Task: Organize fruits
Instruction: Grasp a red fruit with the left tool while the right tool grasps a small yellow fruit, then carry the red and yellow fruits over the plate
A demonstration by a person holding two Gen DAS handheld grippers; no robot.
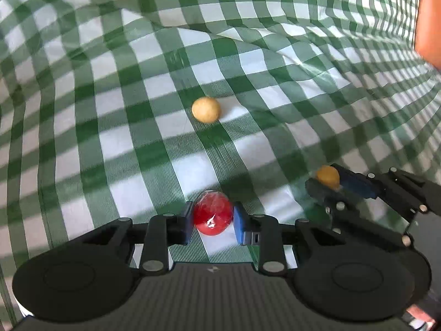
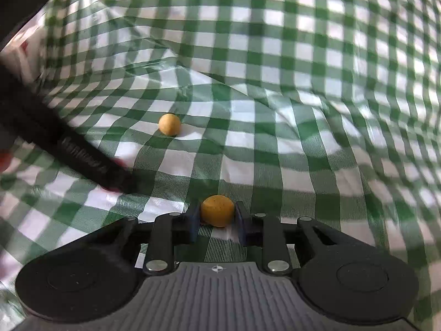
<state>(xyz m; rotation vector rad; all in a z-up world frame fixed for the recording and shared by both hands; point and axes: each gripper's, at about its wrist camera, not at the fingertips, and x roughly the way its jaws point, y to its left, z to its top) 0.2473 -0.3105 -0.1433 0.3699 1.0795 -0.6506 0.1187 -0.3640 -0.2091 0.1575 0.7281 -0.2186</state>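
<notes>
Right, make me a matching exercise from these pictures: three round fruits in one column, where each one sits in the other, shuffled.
Column one:
1. red fruit
2. orange fruit
3. pale yellow fruit

Column two:
A. lying free on the checked cloth
B. between the pads of the left gripper
C. between the pads of the right gripper

Pairs: 1-B, 2-C, 3-A

My left gripper (image 1: 212, 222) has one fruit (image 1: 212, 212) between its fingers, my right gripper (image 2: 217, 216) has another (image 2: 217, 210) just to its right, and a third fruit (image 1: 206, 109) sits farther out on the cloth (image 1: 110, 110).
</notes>
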